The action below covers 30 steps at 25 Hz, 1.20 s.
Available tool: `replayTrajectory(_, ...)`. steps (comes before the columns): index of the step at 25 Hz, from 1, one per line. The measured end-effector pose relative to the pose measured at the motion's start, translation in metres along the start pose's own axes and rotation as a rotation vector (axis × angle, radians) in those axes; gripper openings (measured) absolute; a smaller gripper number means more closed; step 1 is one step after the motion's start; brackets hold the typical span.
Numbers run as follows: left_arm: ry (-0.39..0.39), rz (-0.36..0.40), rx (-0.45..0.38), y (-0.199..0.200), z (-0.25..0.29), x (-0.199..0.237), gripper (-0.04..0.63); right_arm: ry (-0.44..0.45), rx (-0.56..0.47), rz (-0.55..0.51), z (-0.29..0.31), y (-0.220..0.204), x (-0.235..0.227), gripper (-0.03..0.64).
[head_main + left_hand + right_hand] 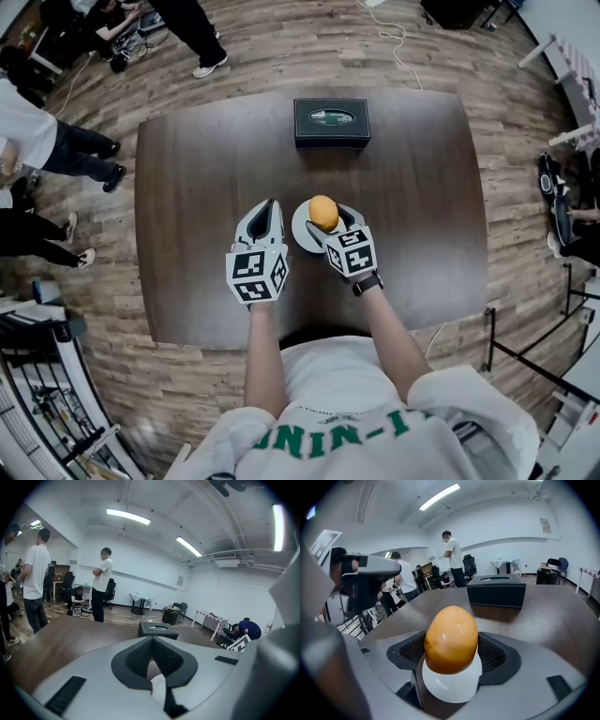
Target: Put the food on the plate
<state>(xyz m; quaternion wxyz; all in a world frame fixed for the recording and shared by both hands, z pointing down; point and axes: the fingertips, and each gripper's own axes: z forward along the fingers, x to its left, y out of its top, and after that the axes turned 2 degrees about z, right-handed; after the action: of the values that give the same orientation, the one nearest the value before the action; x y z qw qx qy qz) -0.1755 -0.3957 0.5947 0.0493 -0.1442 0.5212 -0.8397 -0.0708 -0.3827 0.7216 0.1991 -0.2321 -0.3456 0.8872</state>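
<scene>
The right gripper (451,656) is closed on the orange, egg-shaped food (451,637), which is clamped across its widest part between the ribbed pads (493,654). The food is held directly over the white plate (452,688); whether it already rests there cannot be told. Its smooth, glossy skin is judged slippery. The piece is judged light and perhaps easily dented, so a gentle hold across the middle is suited. The left gripper (270,208) is seen with tips together and nothing held, just beside the plate. Beyond, a black box (331,123) is seen on the dark table (187,187).
</scene>
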Motion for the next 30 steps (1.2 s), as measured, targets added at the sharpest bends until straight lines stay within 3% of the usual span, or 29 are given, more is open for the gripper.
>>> replayTrajectory(9,0.021,-0.023,0.034,-0.015,0.010,0.015,0.014,-0.012,0.101,-0.013,0.026,-0.035,-0.011,0.351)
replayTrajectory(19,0.027,-0.036,0.051,-0.026,0.015,0.022,0.014,-0.019,0.143,-0.036,0.037,-0.052,-0.011,0.354)
replayTrajectory(25,0.020,-0.042,0.051,-0.029,0.015,0.023,0.014,-0.012,0.160,-0.053,0.039,-0.061,-0.008,0.457)
replayTrajectory(30,0.021,-0.040,0.049,-0.029,0.012,0.024,0.014,-0.027,0.152,-0.049,0.036,-0.060,-0.008,0.466)
